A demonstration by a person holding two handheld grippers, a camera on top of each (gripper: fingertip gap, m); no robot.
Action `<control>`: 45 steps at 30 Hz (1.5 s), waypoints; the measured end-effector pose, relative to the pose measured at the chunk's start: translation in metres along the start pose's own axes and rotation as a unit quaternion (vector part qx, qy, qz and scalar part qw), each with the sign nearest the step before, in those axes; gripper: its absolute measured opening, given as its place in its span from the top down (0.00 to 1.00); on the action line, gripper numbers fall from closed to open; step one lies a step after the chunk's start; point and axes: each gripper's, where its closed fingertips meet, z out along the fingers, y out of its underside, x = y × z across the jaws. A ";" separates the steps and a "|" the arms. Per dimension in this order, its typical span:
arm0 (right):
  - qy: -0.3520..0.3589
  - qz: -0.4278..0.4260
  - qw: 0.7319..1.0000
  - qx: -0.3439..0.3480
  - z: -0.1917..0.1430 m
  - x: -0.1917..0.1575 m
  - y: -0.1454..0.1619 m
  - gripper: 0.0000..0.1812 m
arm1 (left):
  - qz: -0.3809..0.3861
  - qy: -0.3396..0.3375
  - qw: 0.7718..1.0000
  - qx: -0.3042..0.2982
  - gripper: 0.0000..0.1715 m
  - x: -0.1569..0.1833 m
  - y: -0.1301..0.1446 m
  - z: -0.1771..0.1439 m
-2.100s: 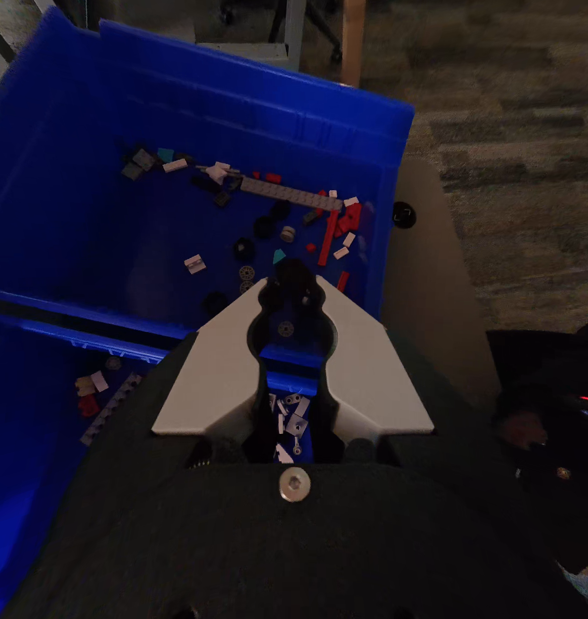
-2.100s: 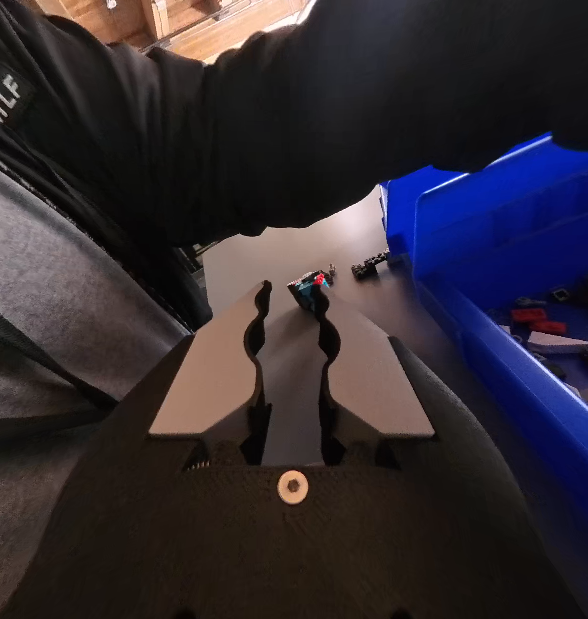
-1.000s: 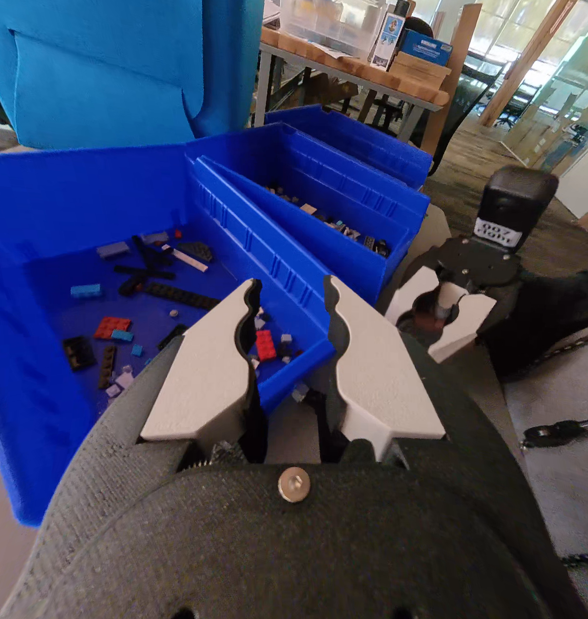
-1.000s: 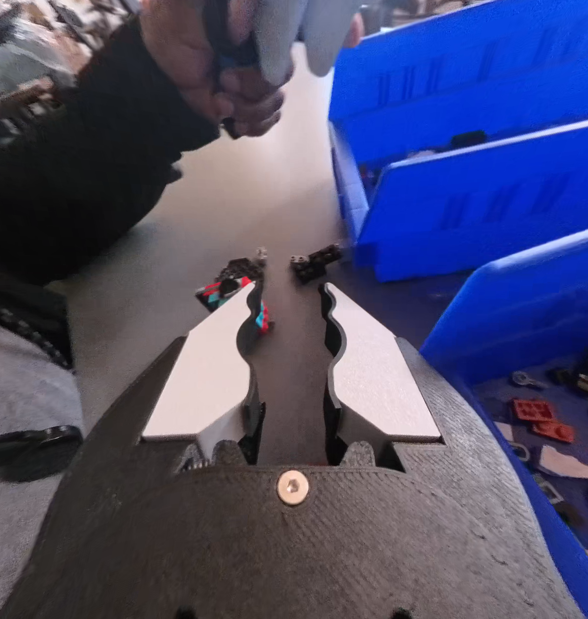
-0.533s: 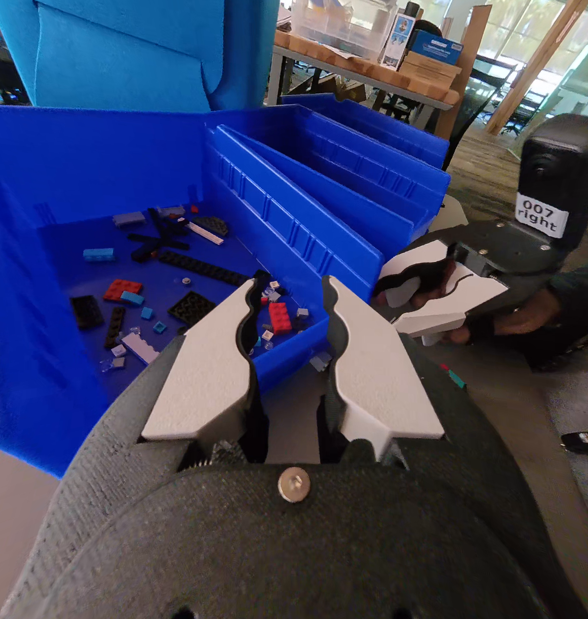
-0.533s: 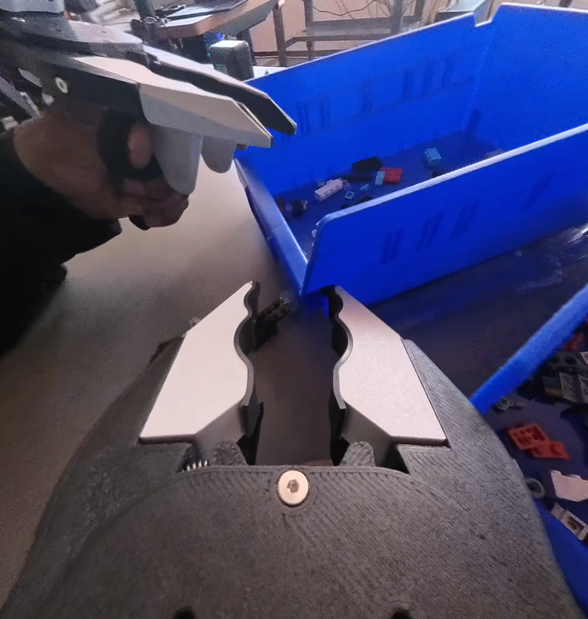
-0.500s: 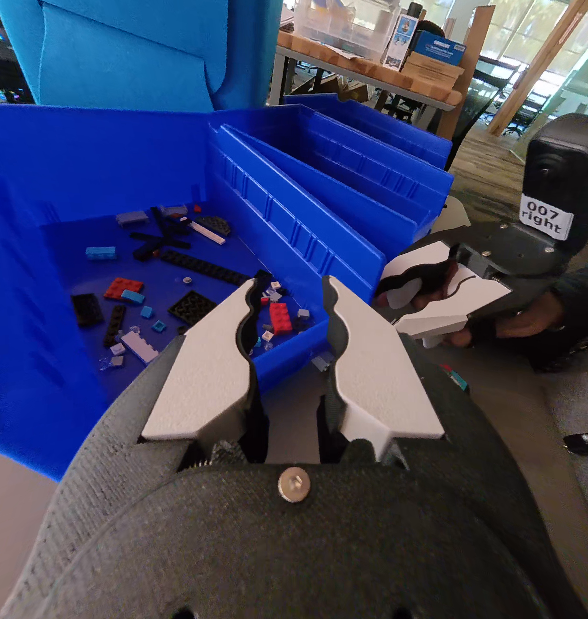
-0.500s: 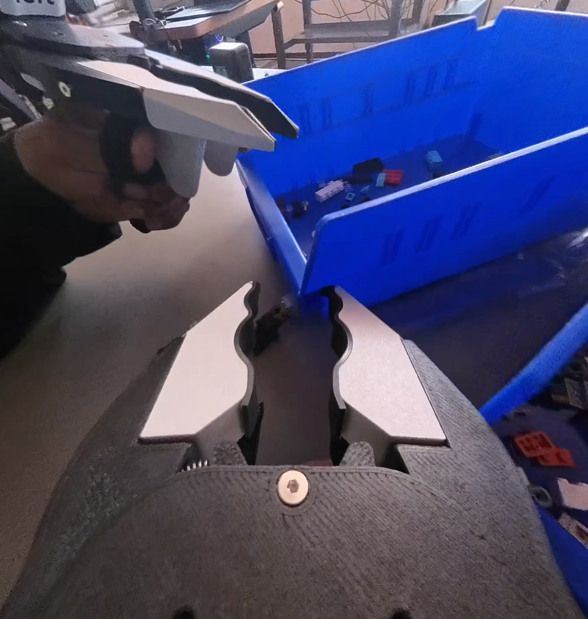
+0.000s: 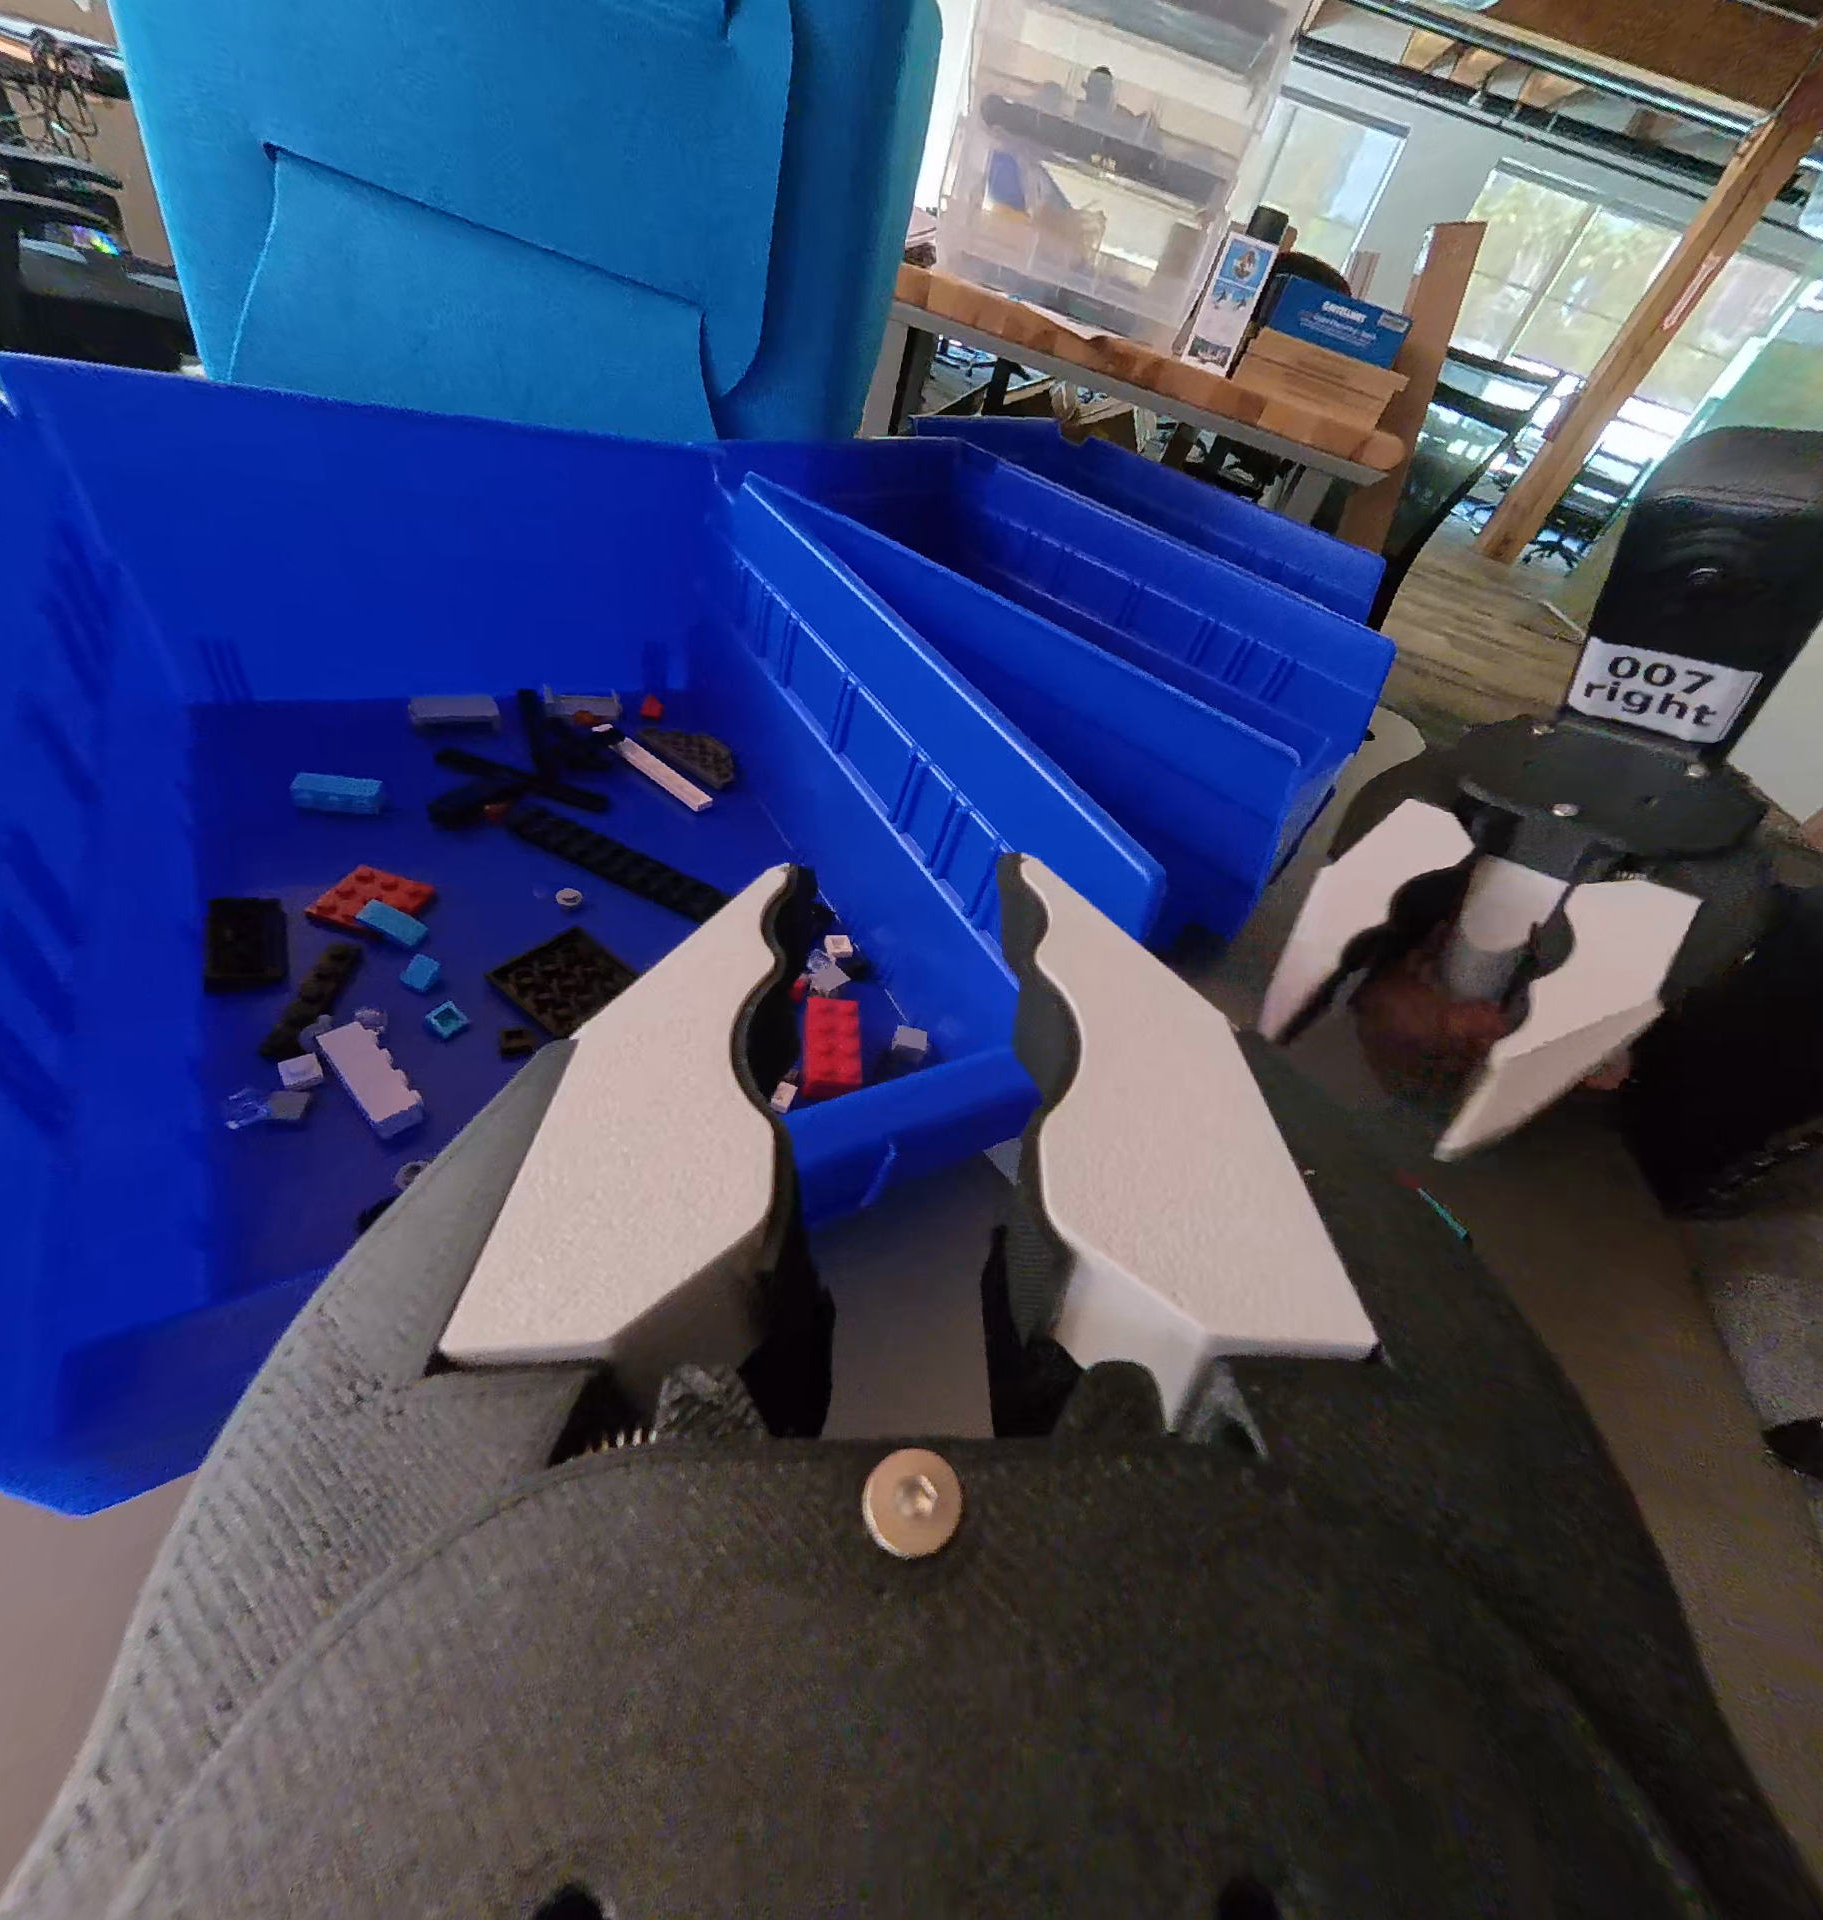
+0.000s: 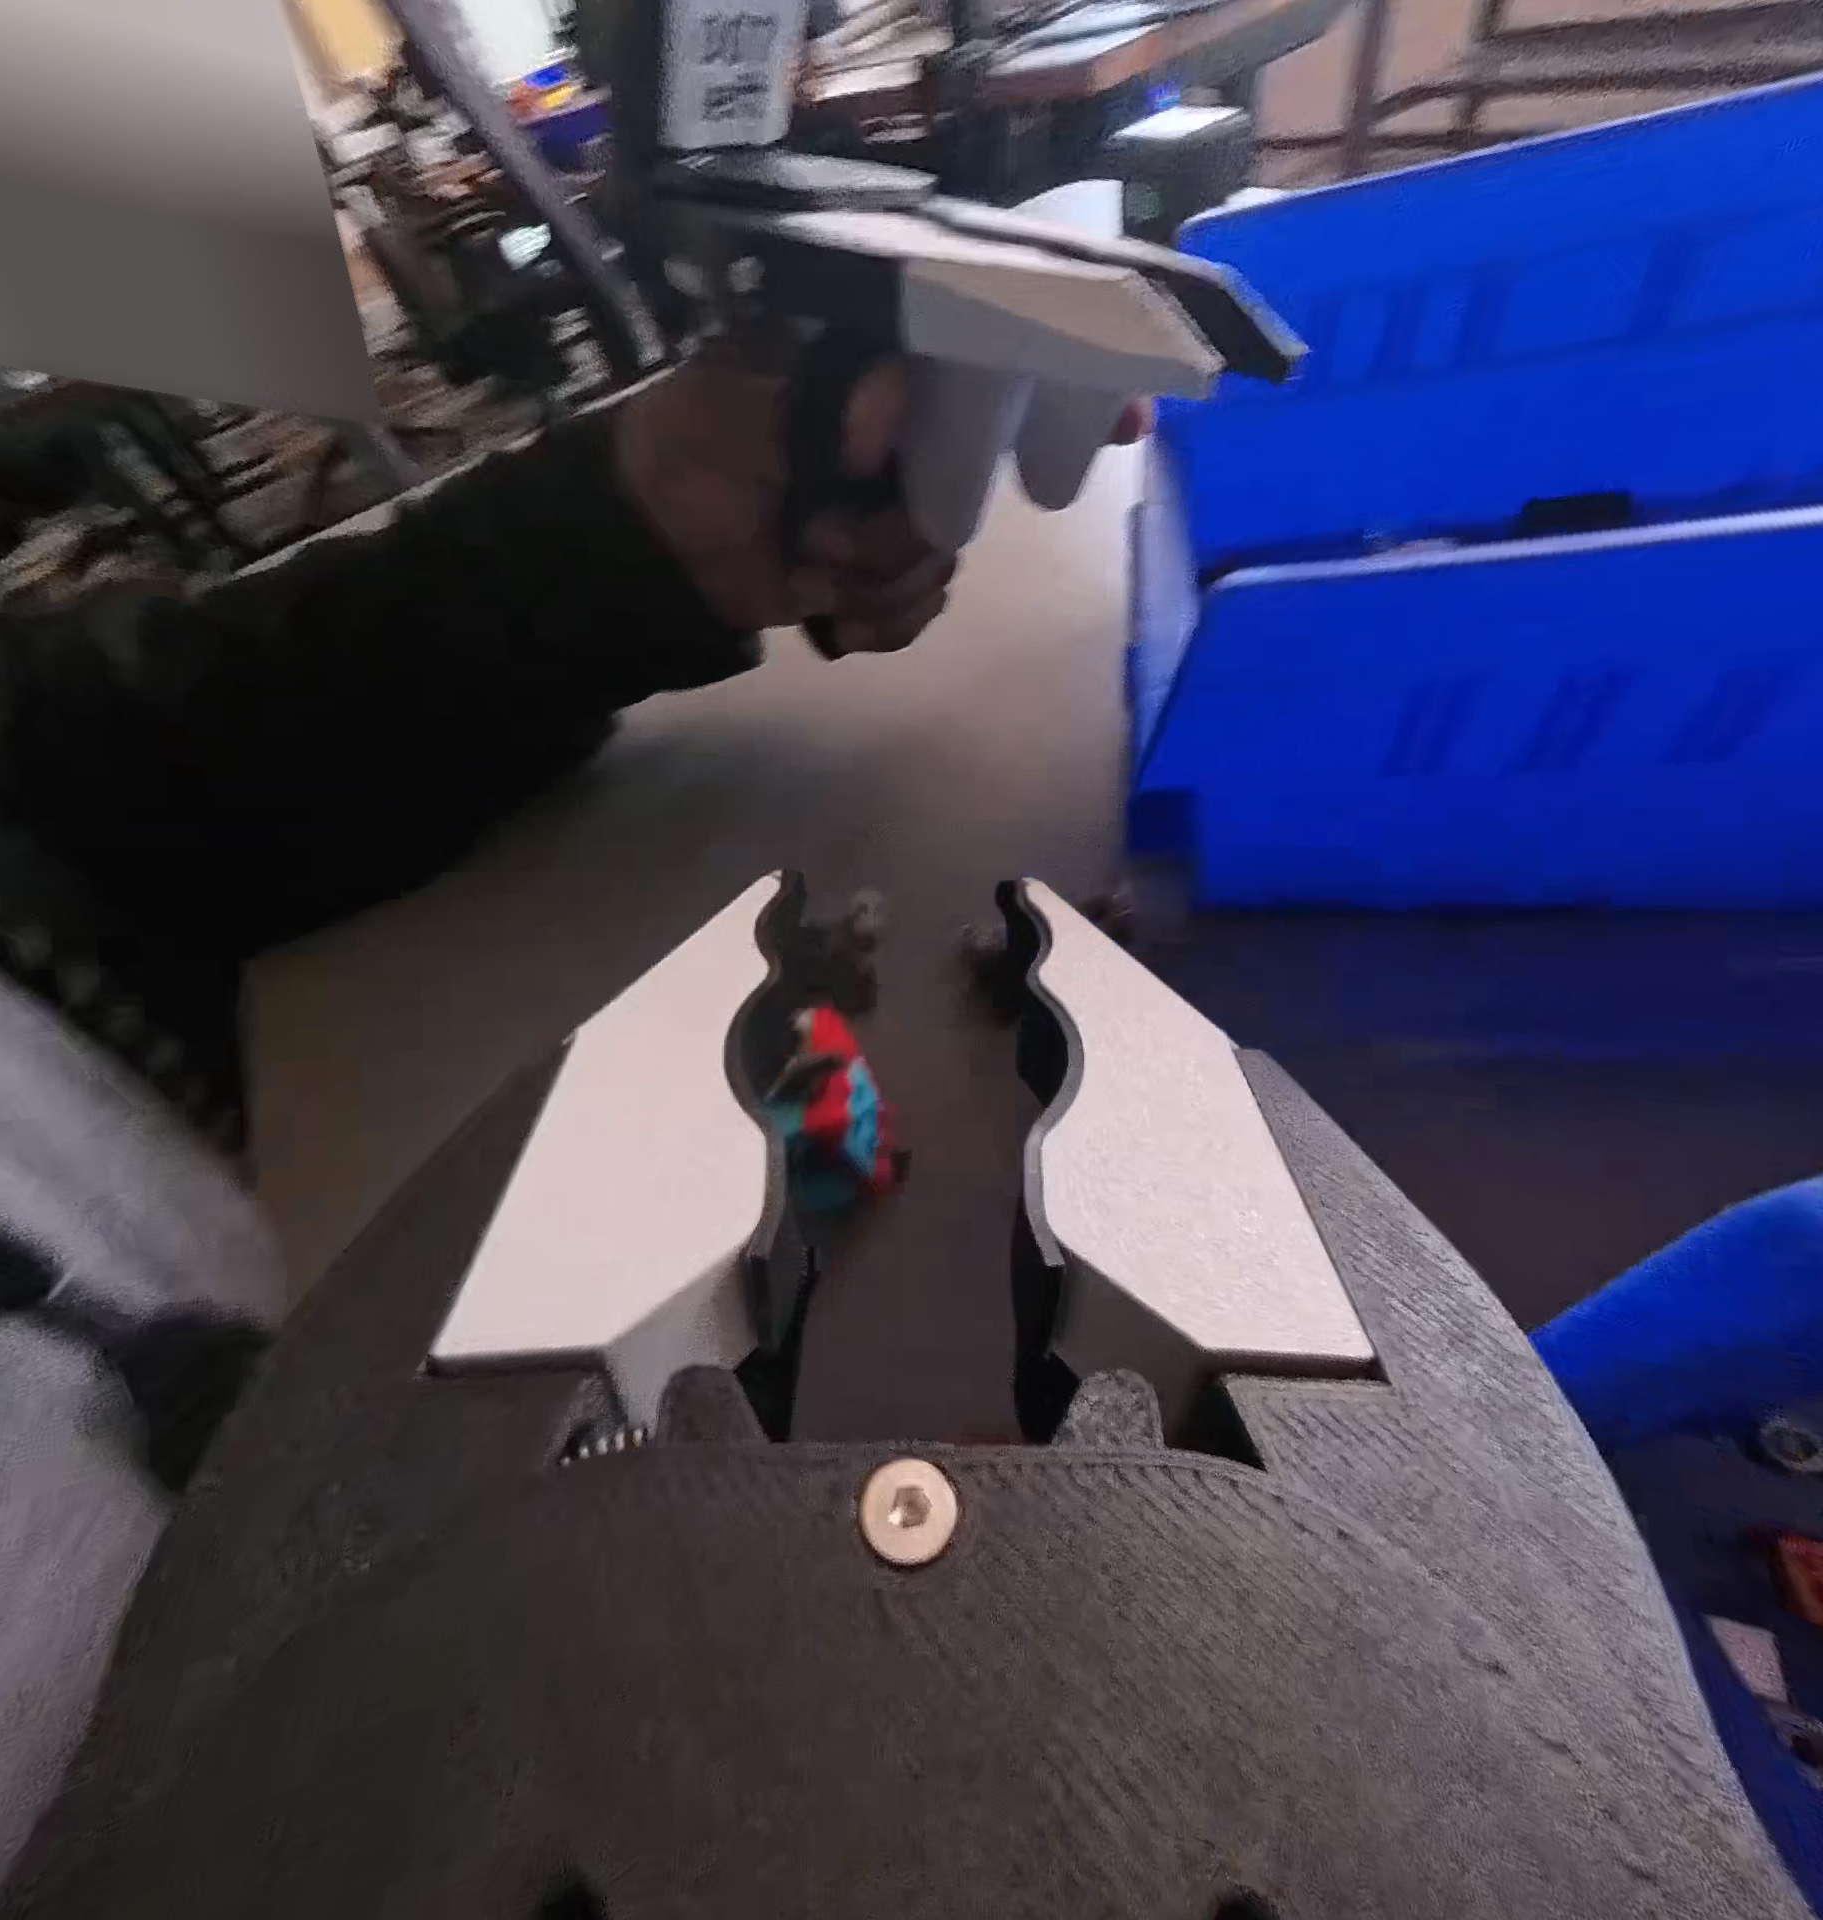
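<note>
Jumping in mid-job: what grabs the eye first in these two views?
The big blue bin fills the left wrist view, loose building bricks scattered on its floor, with the open left gripper over its near corner. In the right wrist view, a small red-and-teal brick cluster lies on the table between the open right gripper fingers.

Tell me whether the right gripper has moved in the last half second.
Yes. The right gripper has swung left, away from the blue bins; the red and teal brick piece now lies between its open fingers.

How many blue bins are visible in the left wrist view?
3. The nearest bin, holding loose bricks, is at left; the middle bin lies right of it; the farthest bin is beyond that. More may be hidden.
</note>
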 end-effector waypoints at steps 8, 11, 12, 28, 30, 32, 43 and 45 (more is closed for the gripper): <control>-0.065 -0.068 0.991 -0.095 -0.014 -0.021 0.041 0.73 | 0.010 0.020 1.000 0.009 0.78 0.014 0.000 0.007; -0.079 -0.090 0.986 -0.116 -0.010 -0.028 0.048 0.69 | 0.010 0.021 1.000 0.012 0.78 0.016 -0.001 0.007; -0.081 -0.101 0.984 -0.124 -0.008 -0.030 0.050 0.67 | 0.010 0.021 1.000 0.014 0.78 0.017 -0.002 0.007; -0.068 -0.152 0.982 -0.088 0.003 -0.023 0.036 0.79 | -0.004 0.070 0.997 0.018 0.79 0.038 -0.007 0.008; -0.063 -0.163 0.982 -0.067 0.003 -0.020 0.030 0.79 | -0.017 0.093 0.995 0.017 0.78 0.046 -0.008 0.007; -0.054 -0.181 0.981 -0.038 0.001 -0.017 0.021 0.79 | -0.034 0.123 0.992 0.018 0.78 0.056 -0.010 0.006; 0.021 -0.283 0.953 0.104 -0.022 -0.015 -0.015 0.80 | -0.139 0.222 0.962 -0.083 0.77 0.104 0.024 0.007; 0.030 -0.284 0.952 0.111 -0.025 -0.012 -0.017 0.79 | -0.152 0.226 0.957 -0.097 0.77 0.108 0.030 0.009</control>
